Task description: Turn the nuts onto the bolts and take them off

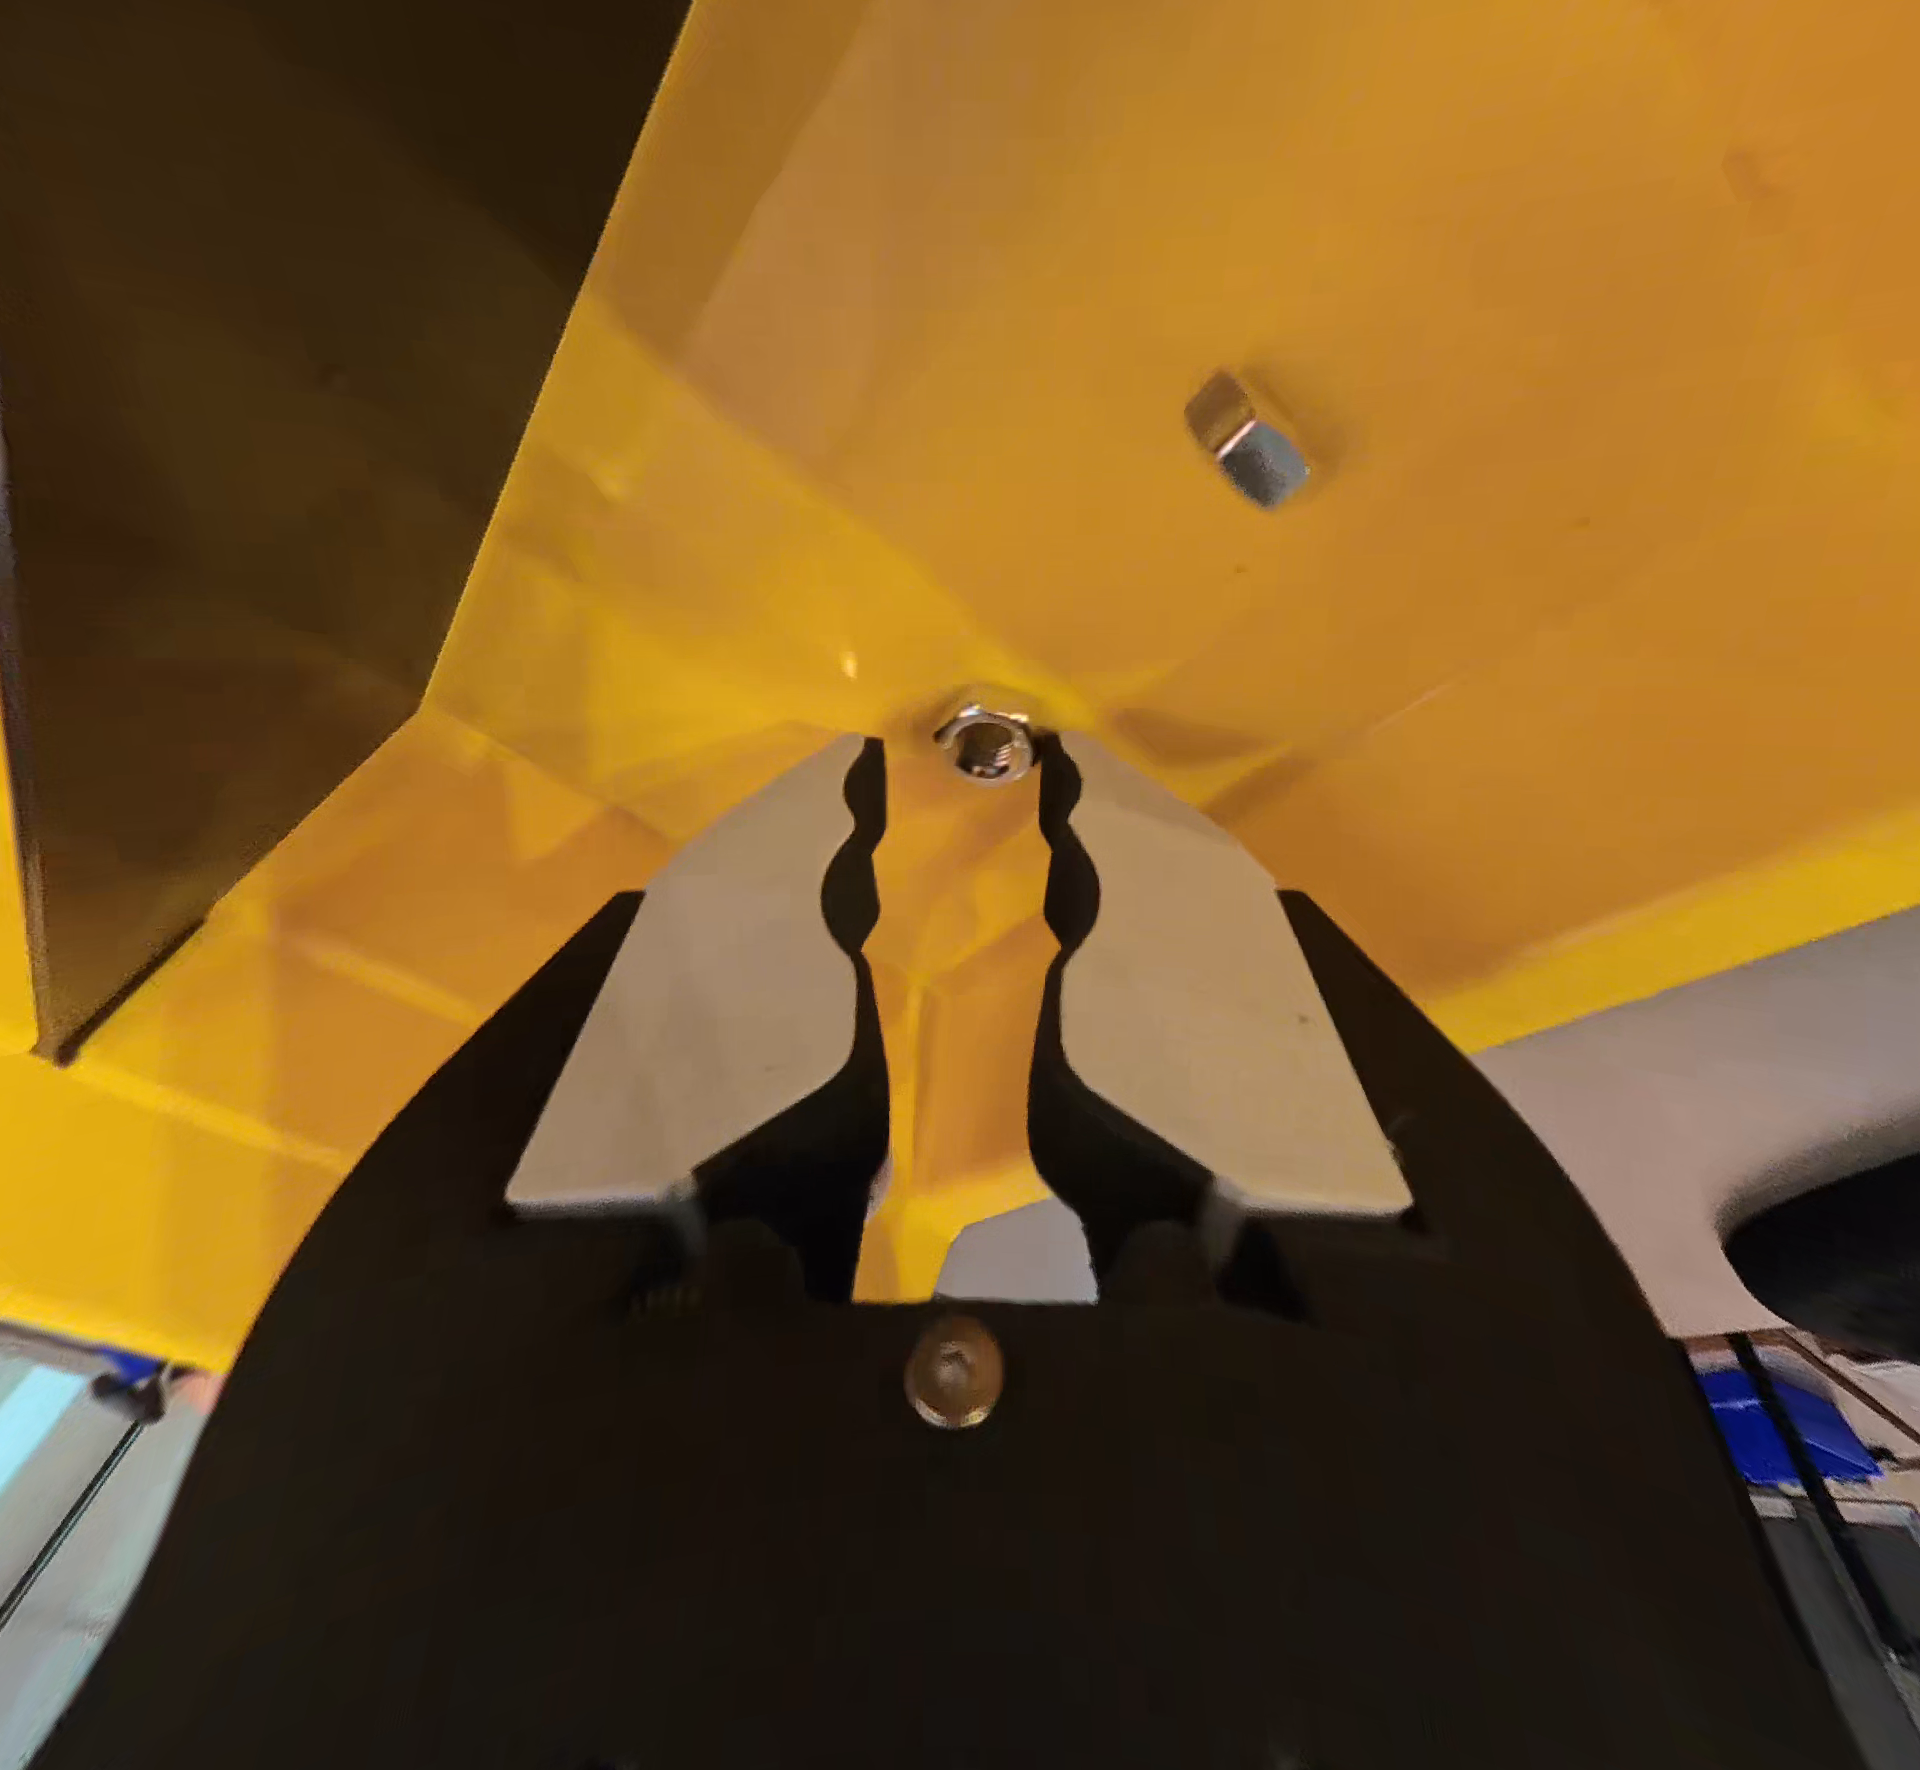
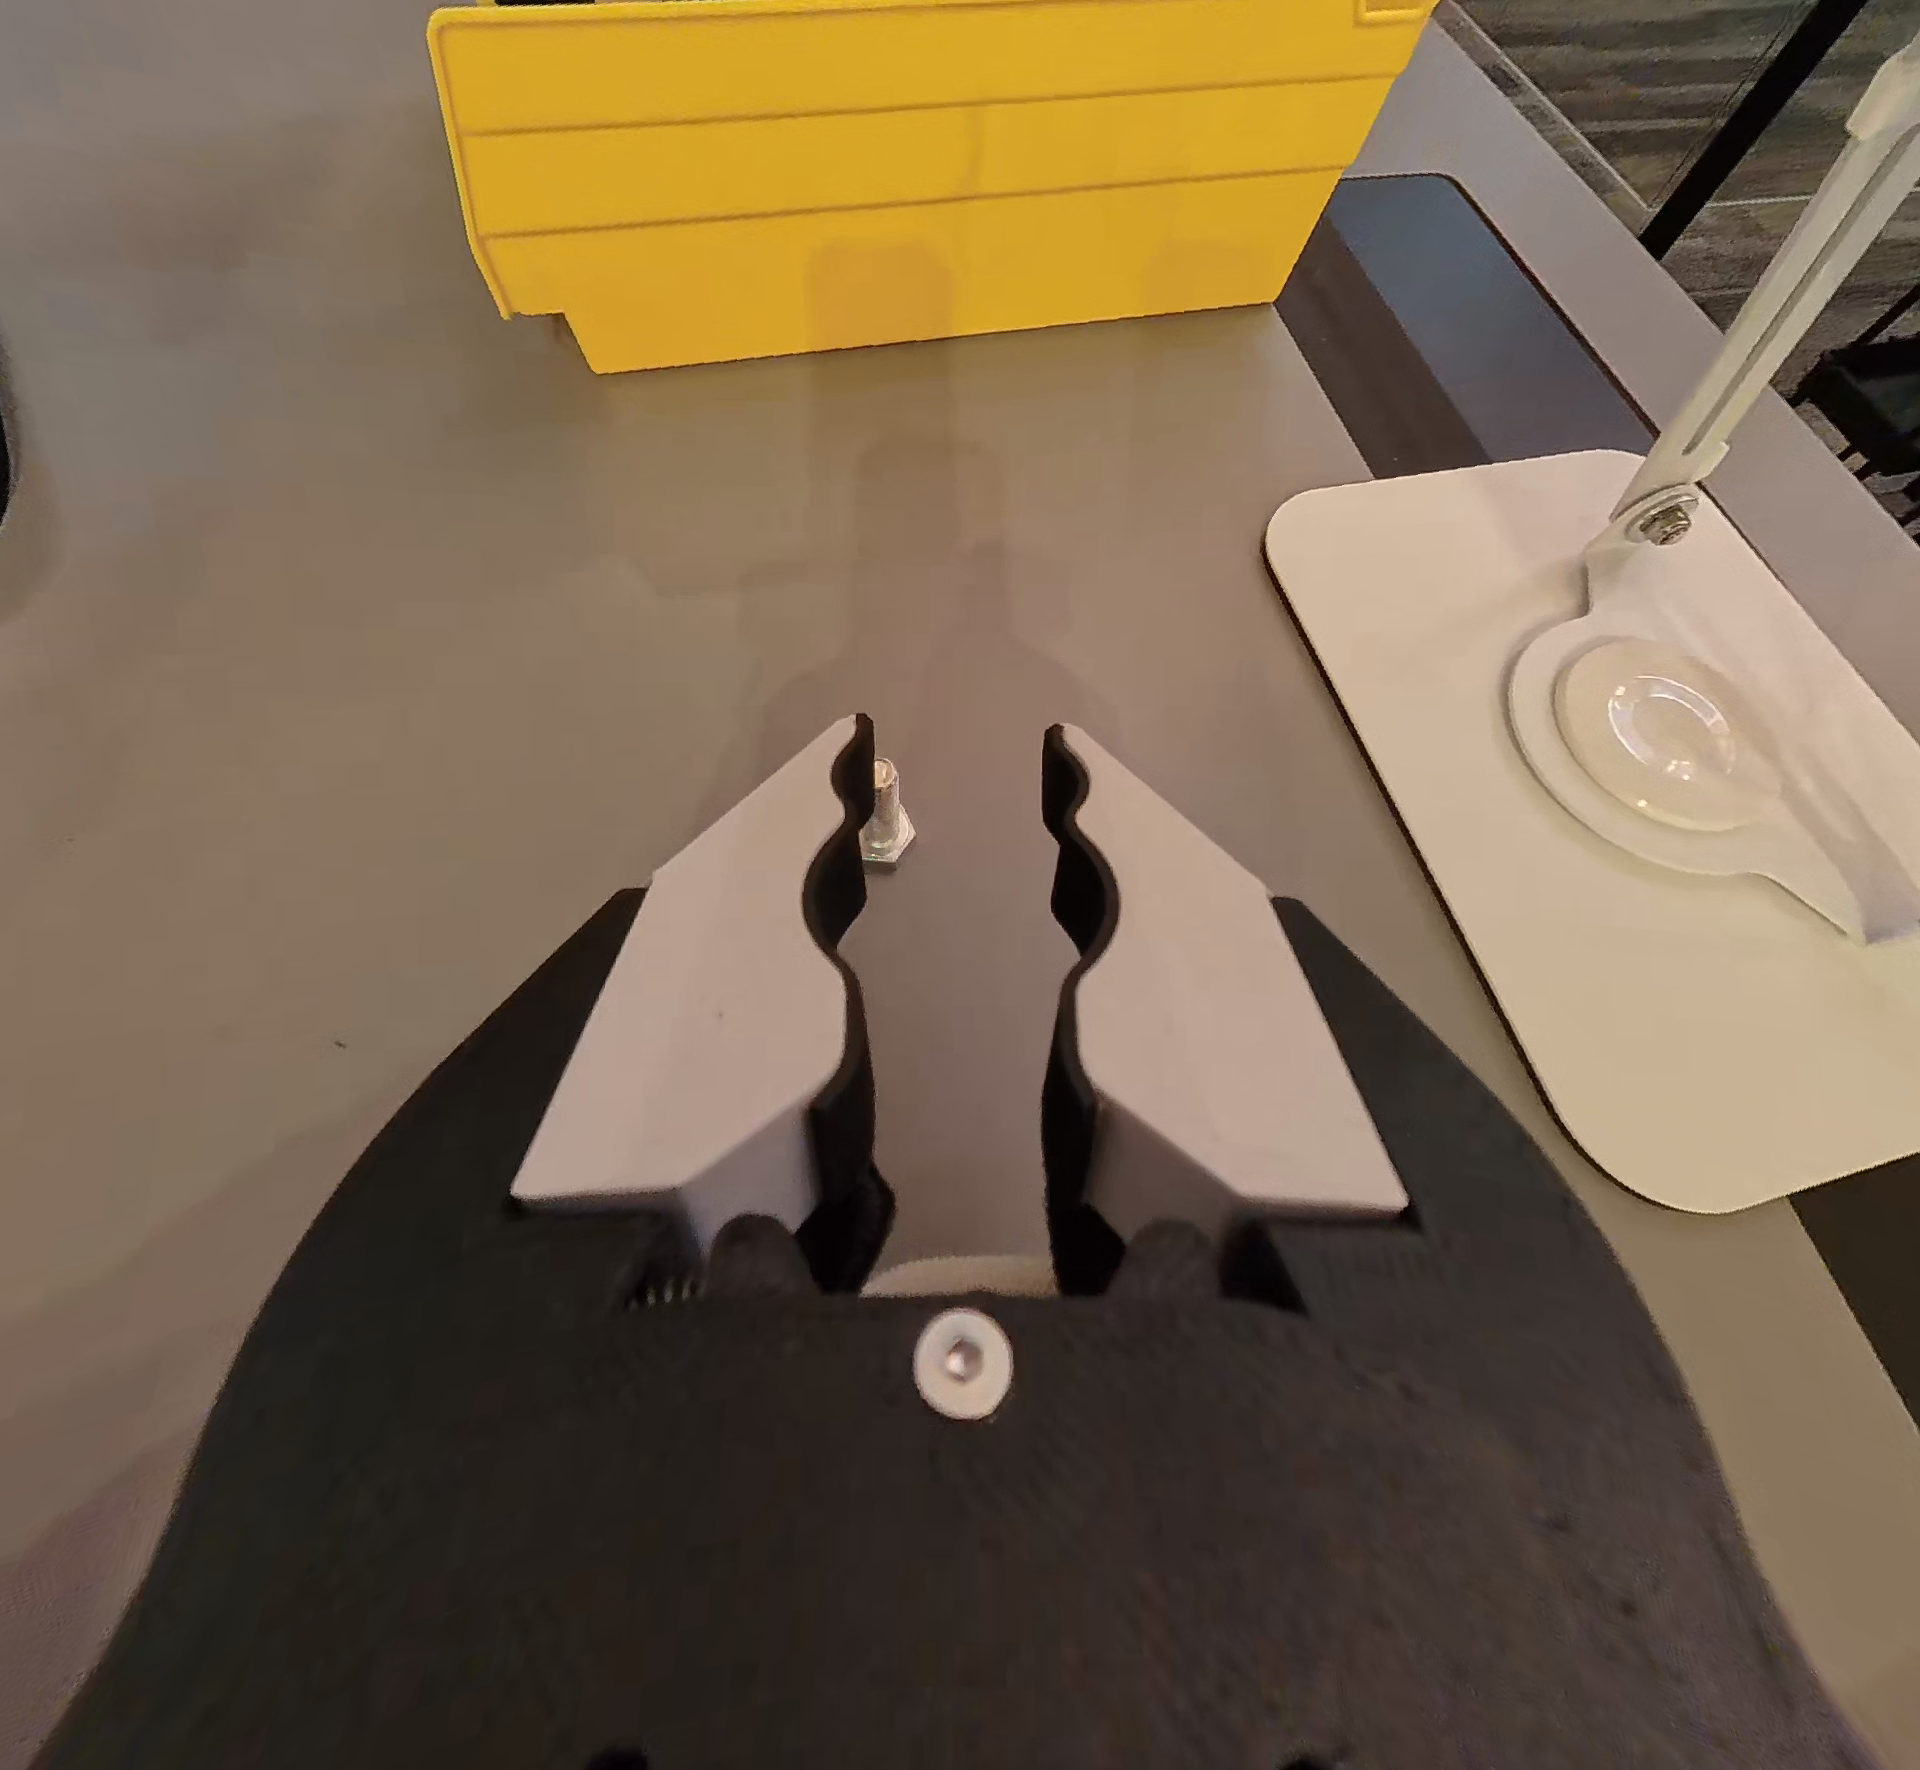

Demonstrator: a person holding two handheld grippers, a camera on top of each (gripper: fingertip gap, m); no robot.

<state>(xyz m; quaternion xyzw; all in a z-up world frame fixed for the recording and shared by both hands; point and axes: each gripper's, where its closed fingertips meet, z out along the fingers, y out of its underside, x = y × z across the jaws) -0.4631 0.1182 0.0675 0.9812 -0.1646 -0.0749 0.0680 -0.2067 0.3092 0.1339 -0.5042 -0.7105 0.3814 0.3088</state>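
A: Where is the left tool [image 1: 961, 746]?
B: Inside the yellow bin [image 1: 1299, 110], tips down near the bin floor by a corner. Its jaws stand apart with a nut [image 1: 982, 748] between the tips; the right fingertip [image 1: 1062, 764] is at the nut's edge, the left one a little off it. It has no hold on the nut.
A: Any other nuts?
B: A second nut [image 1: 1247, 440] lies farther in on the bin floor, well apart from the first (it rests on one of its flats).
A: And the right tool [image 2: 958, 733]?
B: Over the grey desk [image 2: 312, 577], jaws partly open and gripping nothing. A bolt [image 2: 885, 821] stands on its head on the desk, shaft up, just beside the left finger [image 2: 727, 993]; whether they touch, I cannot tell.
A: What else is around?
B: The bin sits on the desk beyond the bolt, with the left tool reaching into it from above. A white stand [image 2: 1507, 837] rests at the desk's right edge.
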